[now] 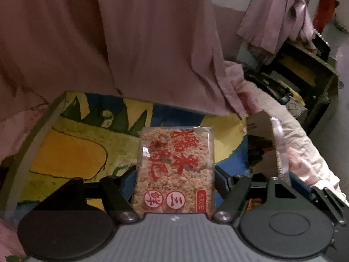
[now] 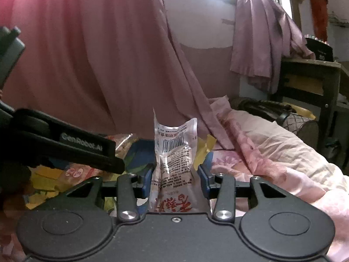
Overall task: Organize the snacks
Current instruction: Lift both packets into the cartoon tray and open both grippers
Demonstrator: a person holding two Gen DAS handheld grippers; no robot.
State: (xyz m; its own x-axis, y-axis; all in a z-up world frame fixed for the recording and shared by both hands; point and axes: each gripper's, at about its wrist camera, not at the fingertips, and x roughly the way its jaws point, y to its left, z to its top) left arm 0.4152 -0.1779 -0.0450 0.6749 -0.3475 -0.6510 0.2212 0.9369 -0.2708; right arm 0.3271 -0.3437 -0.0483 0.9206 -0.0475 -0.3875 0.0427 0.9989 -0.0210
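Two packets are riding in my two grippers. My left gripper (image 1: 175, 174) is clamping a clear rice-cracker packet (image 1: 174, 170) by its long edges, the blue fingers (image 1: 222, 178) standing fairly wide because the packet itself is wide; the pads are pressing on both sides of it. I am reading large red Chinese characters down its face, two round red-and-white seals near its lower end, a small red label at its lower right corner, and a printed date line too blurred to make out.

My right gripper (image 2: 174, 174) is pinching a crumpled silvery snack pouch (image 2: 174, 152) that is sticking upright from between the blue fingers (image 2: 204, 180), which are standing narrower than the left ones. The pouch is showing me its back: a barcode, blocks of small black print I cannot read, and red characters at the bottom edge.

Taking the colourful tray (image 1: 72, 144), yellow, blue and green, as my landmark: the rice-cracker packet is hanging over its middle, and whether it touches the surface I cannot tell. The pouch is hovering above the tray's right edge, by the pink floral bedding (image 2: 272, 150). In the right wrist view the other gripper's black arm is reaching in over the tray's left part, with "GenRobot.AI" lettered on it. Behind the tray pink fabric (image 1: 130, 43) is hanging.
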